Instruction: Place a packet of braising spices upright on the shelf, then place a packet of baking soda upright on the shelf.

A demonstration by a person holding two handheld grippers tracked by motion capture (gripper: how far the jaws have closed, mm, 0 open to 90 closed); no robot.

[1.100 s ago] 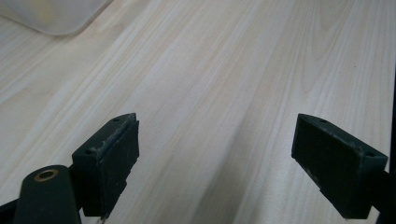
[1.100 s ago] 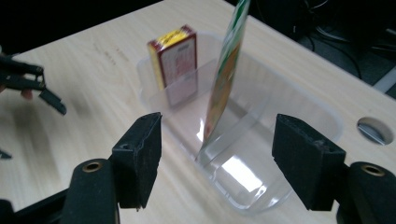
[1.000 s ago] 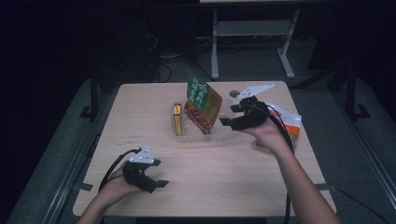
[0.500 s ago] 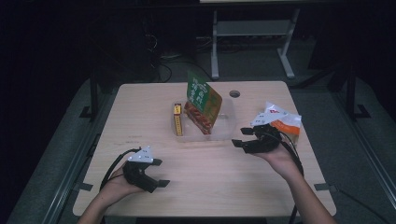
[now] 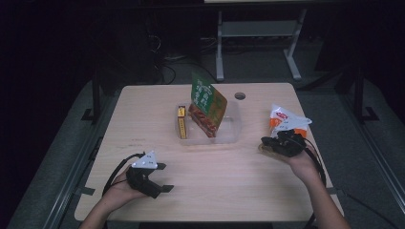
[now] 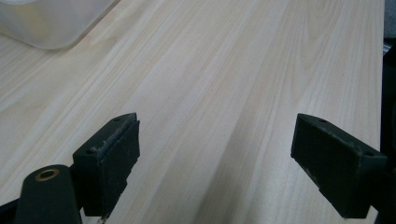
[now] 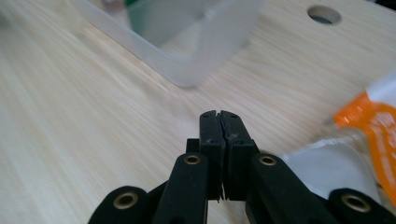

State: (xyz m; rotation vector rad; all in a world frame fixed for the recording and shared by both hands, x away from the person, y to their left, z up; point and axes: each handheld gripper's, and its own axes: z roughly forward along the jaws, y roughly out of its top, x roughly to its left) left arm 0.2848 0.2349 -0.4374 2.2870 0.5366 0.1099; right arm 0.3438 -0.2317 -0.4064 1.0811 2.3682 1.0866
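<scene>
In the right tool view, a clear plastic tub (image 7: pixel 187 56) is blurred and cut off by the top edge, and something green inside it cannot be made out. An orange-and-white snack bag (image 7: pixel 369 135) runs off the right edge, its print out of focus. In the left tool view, a corner of the tub (image 6: pixel 51 21) shows at the top left, the rest cropped away. In the high view, the lettering on the green packet (image 5: pixel 206 102) and the yellow box (image 5: pixel 182 122) is too small to read. The right tool (image 5: pixel 282 144) partly covers the bag (image 5: pixel 286 119), possibly touching it. Both forearms leave the bottom edge.
</scene>
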